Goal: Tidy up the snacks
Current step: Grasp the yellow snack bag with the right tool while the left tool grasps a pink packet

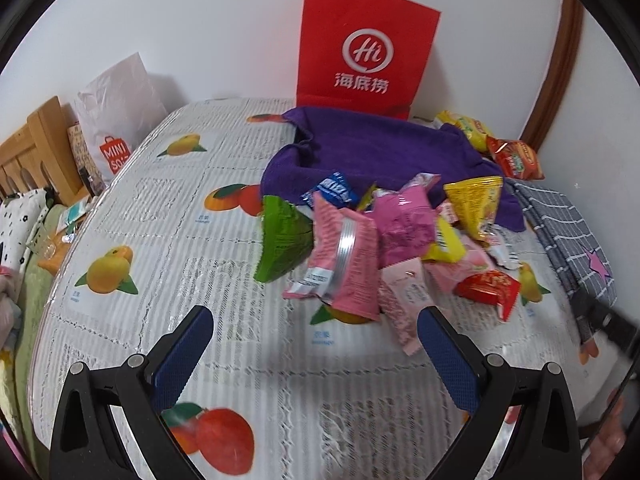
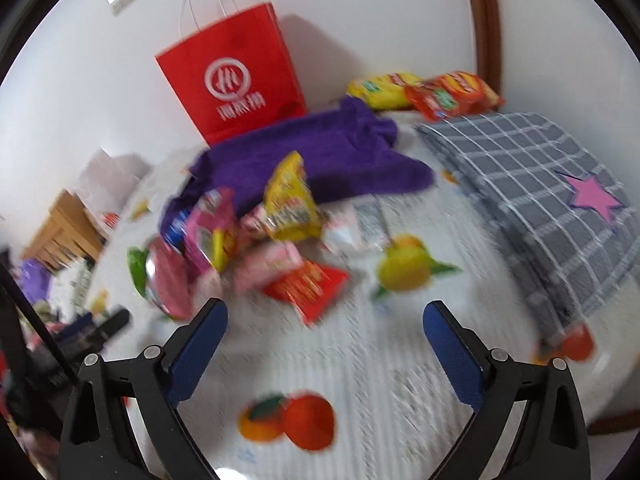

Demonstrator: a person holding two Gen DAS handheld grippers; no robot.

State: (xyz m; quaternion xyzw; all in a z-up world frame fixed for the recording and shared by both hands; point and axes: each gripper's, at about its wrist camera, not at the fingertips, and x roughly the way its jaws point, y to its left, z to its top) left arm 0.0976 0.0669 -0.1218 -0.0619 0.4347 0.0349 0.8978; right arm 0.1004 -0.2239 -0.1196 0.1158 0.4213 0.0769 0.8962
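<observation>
Hovering over the fruit-print tablecloth (image 1: 168,216), the left gripper (image 1: 316,332) and right gripper (image 2: 324,320) both gape wide, holding nothing. Just beyond them a heap of snack packets (image 1: 384,240) spills off a purple towel (image 1: 372,148). Farther back, a red paper bag (image 1: 366,46) stands upright at the wall, its contents hidden.

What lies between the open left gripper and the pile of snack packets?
Only bare fruit-print tablecloth separates the left gripper from the snack pile, as the left wrist view shows; a pink packet reaches nearest.
</observation>
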